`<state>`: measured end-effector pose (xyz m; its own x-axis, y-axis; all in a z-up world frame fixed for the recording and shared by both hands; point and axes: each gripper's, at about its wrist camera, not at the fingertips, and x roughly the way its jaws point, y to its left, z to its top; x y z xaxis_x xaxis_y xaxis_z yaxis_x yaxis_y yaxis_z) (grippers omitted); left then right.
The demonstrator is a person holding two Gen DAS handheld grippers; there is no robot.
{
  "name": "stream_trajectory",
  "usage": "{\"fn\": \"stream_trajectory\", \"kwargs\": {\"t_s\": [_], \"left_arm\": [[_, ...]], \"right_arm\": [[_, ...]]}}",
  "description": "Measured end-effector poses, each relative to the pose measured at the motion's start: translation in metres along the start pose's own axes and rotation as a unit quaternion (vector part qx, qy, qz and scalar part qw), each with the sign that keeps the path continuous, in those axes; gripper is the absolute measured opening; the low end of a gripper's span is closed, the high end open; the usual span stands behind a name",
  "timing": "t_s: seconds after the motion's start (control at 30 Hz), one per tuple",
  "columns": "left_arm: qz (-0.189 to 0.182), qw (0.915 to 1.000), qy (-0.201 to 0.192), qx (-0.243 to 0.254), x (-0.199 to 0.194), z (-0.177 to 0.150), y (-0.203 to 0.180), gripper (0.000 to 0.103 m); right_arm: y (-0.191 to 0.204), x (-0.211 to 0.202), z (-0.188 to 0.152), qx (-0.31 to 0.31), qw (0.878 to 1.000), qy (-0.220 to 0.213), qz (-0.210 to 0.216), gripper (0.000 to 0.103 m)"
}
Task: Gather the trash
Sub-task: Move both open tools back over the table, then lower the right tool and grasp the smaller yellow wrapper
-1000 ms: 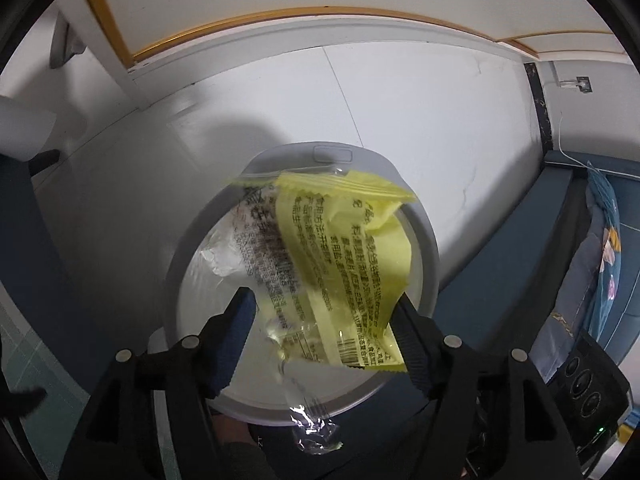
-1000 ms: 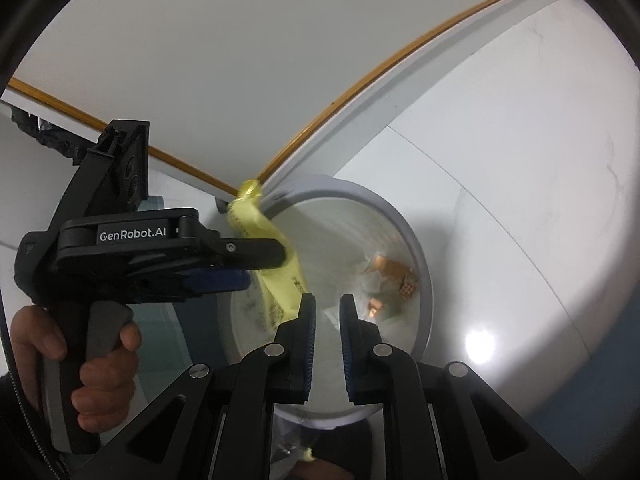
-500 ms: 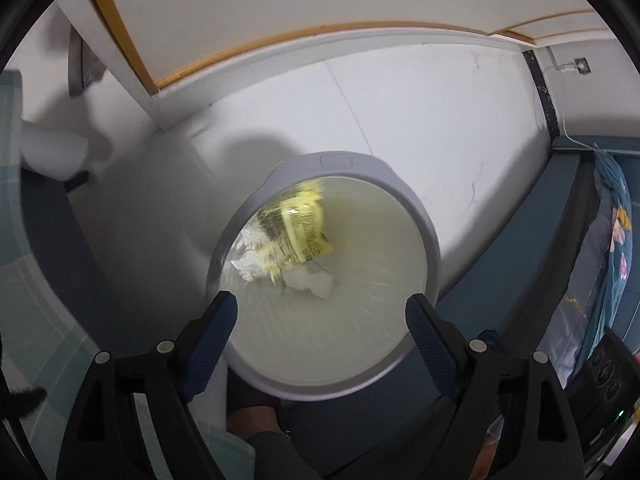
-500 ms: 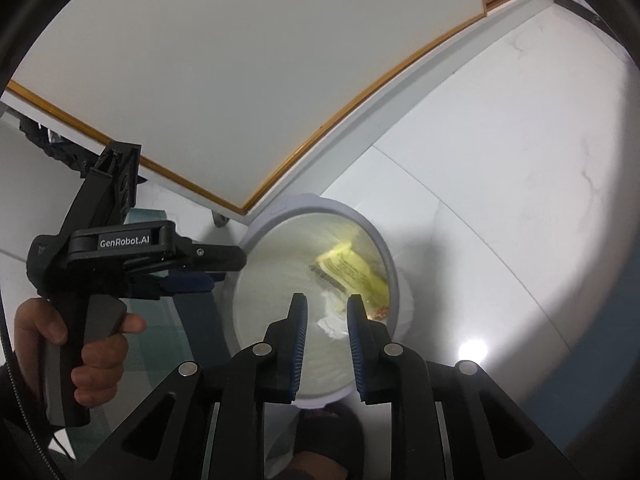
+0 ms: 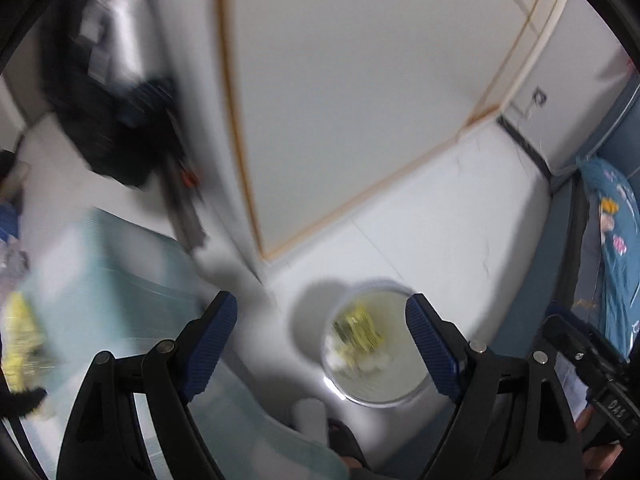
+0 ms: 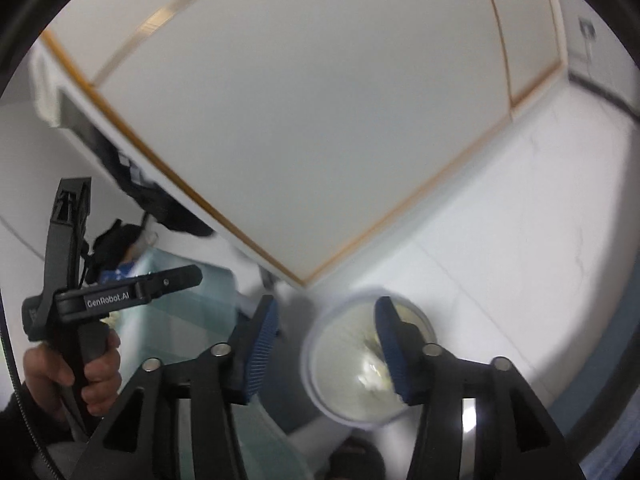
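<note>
The bin [image 5: 376, 390] stood on the floor [image 5: 448, 240] below both grippers, near the corner of a cabinet [image 5: 340, 100] that rose behind it. Inside the bin lay a wrapper [image 5: 358, 330] among other crumpled scraps. To the bin's left stood a glass desk [image 5: 120, 280], with another wrapper [image 5: 20, 340] at its far left edge. To the bin's right ran a bed [image 5: 612, 248]. In the right wrist view, the left gripper [image 6: 188, 276], held by a hand [image 6: 76, 372], hung over the glass desk, left of the bin. The right gripper [image 6: 326, 340] hung above the bin's left rim, its jaws opening with nothing between them.
</note>
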<state>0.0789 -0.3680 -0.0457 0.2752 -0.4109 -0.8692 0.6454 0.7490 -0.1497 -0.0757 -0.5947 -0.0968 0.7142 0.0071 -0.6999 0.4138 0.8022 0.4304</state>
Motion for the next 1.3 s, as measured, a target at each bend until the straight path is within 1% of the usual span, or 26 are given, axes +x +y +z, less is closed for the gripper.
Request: {"fn": "stream_trajectory", "kwargs": {"t_s": [0.07, 0.1, 0.2, 0.23, 0.3, 0.37, 0.4, 0.43, 0.47, 0.53, 0.63, 0.7, 0.73, 0.77, 0.83, 0.9, 0.97, 1.03, 1.2, 1.27, 1.3], "left_arm": [[0.012, 0.9992, -0.036, -0.009, -0.029, -0.004, 0.015, 0.084], [0.014, 0.9986, -0.048, -0.018, -0.041, -0.006, 0.021, 0.084], [0.032, 0.9941, -0.081, -0.064, -0.074, -0.014, 0.050, 0.084], [0.039, 0.9915, -0.096, -0.079, -0.087, -0.017, 0.062, 0.084], [0.060, 0.9858, -0.126, -0.094, -0.109, -0.022, 0.077, 0.084], [0.082, 0.9785, -0.155, -0.107, -0.133, -0.028, 0.096, 0.084], [0.089, 0.9755, -0.166, -0.114, -0.143, -0.030, 0.104, 0.086], [0.093, 0.9725, -0.175, -0.123, -0.153, -0.032, 0.109, 0.089], [0.097, 0.9685, -0.185, -0.135, -0.164, -0.038, 0.121, 0.091], [0.101, 0.9634, -0.198, -0.150, -0.177, -0.045, 0.136, 0.094], [0.121, 0.9545, -0.217, -0.164, -0.199, -0.059, 0.153, 0.096], [0.139, 0.9462, -0.234, -0.174, -0.207, -0.070, 0.167, 0.099], [0.145, 0.9422, -0.241, -0.182, -0.210, -0.076, 0.174, 0.101], [0.147, 0.9398, -0.244, -0.189, -0.211, -0.080, 0.178, 0.101], [0.148, 0.9338, -0.244, -0.216, -0.211, -0.086, 0.193, 0.102], [0.153, 0.9278, -0.246, -0.235, -0.212, -0.093, 0.205, 0.102], [0.168, 0.9236, -0.249, -0.238, -0.218, -0.104, 0.215, 0.102], [0.182, 0.9197, -0.252, -0.239, -0.218, -0.110, 0.226, 0.102], [0.193, 0.9126, -0.252, -0.258, -0.217, -0.130, 0.254, 0.102], [0.198, 0.9085, -0.251, -0.269, -0.216, -0.137, 0.270, 0.102], [0.198, 0.9080, -0.249, -0.273, -0.215, -0.139, 0.277, 0.102]], "right_arm": [[0.023, -0.015, 0.005, -0.021, 1.000, -0.020, 0.008, 0.057], [0.036, -0.021, 0.007, -0.030, 0.999, -0.028, 0.014, 0.058], [0.073, -0.035, 0.012, -0.055, 0.997, -0.048, 0.031, 0.064], [0.085, -0.039, 0.013, -0.066, 0.996, -0.053, 0.036, 0.065], [0.111, -0.050, 0.014, -0.087, 0.993, -0.064, 0.048, 0.066], [0.134, -0.059, 0.014, -0.105, 0.990, -0.076, 0.060, 0.072], [0.146, -0.063, 0.014, -0.114, 0.988, -0.081, 0.067, 0.073], [0.161, -0.067, 0.013, -0.124, 0.986, -0.086, 0.075, 0.074], [0.168, -0.068, 0.013, -0.132, 0.984, -0.089, 0.080, 0.075], [0.189, -0.068, 0.008, -0.153, 0.979, -0.094, 0.093, 0.077], [0.223, -0.074, 0.005, -0.173, 0.973, -0.098, 0.113, 0.082], [0.246, -0.074, 0.002, -0.185, 0.969, -0.096, 0.130, 0.084], [0.255, -0.079, 0.001, -0.190, 0.968, -0.095, 0.136, 0.088], [0.264, -0.079, -0.001, -0.196, 0.966, -0.094, 0.142, 0.091], [0.284, -0.074, -0.005, -0.210, 0.961, -0.091, 0.154, 0.093], [0.302, -0.067, -0.010, -0.226, 0.957, -0.084, 0.160, 0.094], [0.317, -0.061, -0.015, -0.237, 0.954, -0.074, 0.165, 0.094], [0.334, -0.051, -0.020, -0.246, 0.952, -0.062, 0.172, 0.094], [0.369, -0.017, -0.034, -0.279, 0.943, -0.034, 0.176, 0.095], [0.376, -0.008, -0.039, -0.289, 0.941, -0.026, 0.173, 0.095], [0.382, 0.002, -0.042, -0.295, 0.940, -0.019, 0.170, 0.095]]}}
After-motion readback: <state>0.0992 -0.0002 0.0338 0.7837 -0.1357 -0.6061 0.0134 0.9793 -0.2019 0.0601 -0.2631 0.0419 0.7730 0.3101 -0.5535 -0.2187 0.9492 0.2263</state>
